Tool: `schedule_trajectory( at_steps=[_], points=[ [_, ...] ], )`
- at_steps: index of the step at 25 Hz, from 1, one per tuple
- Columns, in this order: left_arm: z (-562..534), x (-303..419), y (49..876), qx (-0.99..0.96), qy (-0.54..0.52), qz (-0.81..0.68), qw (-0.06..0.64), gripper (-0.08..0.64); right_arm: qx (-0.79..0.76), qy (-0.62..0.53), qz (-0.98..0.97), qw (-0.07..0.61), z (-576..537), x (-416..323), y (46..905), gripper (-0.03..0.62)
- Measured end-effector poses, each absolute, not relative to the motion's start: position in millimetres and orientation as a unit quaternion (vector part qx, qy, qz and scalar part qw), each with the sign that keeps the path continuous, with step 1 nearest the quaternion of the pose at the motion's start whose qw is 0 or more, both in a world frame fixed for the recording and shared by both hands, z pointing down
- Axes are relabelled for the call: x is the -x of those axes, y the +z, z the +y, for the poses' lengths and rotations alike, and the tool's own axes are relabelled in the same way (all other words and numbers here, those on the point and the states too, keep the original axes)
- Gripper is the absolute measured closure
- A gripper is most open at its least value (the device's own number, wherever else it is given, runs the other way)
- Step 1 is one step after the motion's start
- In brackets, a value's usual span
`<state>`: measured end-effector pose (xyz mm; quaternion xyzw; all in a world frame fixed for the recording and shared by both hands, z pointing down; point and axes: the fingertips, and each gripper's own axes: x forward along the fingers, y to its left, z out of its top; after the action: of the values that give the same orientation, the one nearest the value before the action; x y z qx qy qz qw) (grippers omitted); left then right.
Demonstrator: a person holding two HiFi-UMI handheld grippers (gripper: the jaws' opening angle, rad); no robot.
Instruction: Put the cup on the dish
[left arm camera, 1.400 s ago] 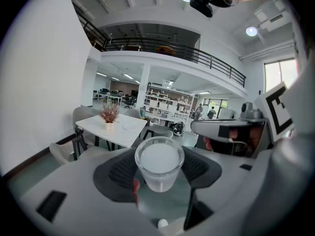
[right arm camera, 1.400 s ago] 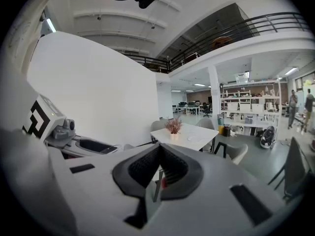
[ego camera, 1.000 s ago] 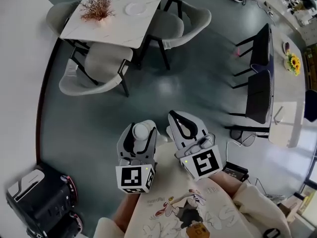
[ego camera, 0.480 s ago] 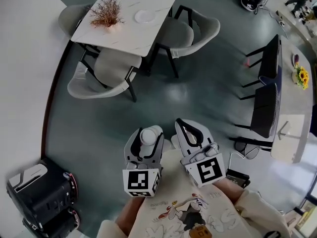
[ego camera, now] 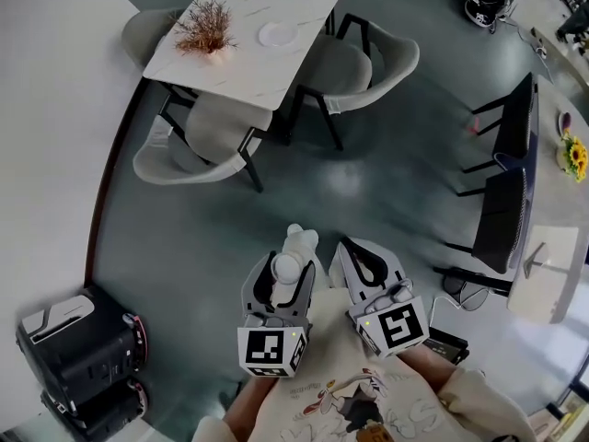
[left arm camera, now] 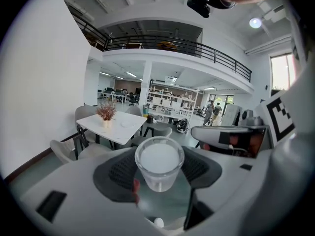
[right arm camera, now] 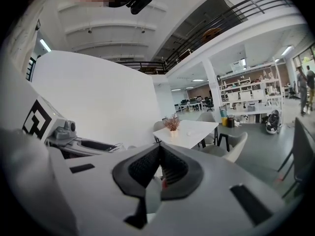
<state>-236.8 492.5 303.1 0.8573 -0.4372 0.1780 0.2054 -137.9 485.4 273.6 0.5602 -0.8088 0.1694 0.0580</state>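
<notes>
A clear plastic cup (ego camera: 285,267) (left arm camera: 159,162) stands upright between the jaws of my left gripper (ego camera: 283,273) (left arm camera: 158,173), which is shut on it. A small white dish (ego camera: 276,33) (left arm camera: 124,124) (right arm camera: 189,132) lies on a white marble table (ego camera: 241,58) (left arm camera: 110,128) far ahead across the floor. Beside the dish is a dried red plant (ego camera: 204,28) (left arm camera: 106,112) (right arm camera: 172,123). My right gripper (ego camera: 357,254) (right arm camera: 160,173) is held next to the left one, shut, with nothing between its pads.
Grey upholstered chairs (ego camera: 207,145) (ego camera: 368,58) ring the table. A black machine (ego camera: 78,357) stands on the floor at my lower left. Black chairs (ego camera: 506,201) and a long white counter (ego camera: 548,265) line the right side. Grey-green floor lies between me and the table.
Both grippers have dropped lower in the head view and the table has slid to the right. The cup stays held in the left gripper.
</notes>
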Motion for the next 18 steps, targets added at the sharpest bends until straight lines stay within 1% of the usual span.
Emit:
schedule_trajectory(
  at_steps=[4,7,18],
  points=[
    [487,226,310,-0.865,0.185,-0.41,0.222,0.284,-0.567,0.179,-0.802,0.06,481,134,278,0.586],
    [477,212,317,-0.876,0.195,-0.383,0.22,0.284,-0.575,0.184,-0.795,0.063,473,127,283,0.586],
    [408,188,331,-0.89,0.202,-0.328,0.245,0.284,-0.62,0.209,-0.751,0.089,424,102,302,0.586]
  ],
)
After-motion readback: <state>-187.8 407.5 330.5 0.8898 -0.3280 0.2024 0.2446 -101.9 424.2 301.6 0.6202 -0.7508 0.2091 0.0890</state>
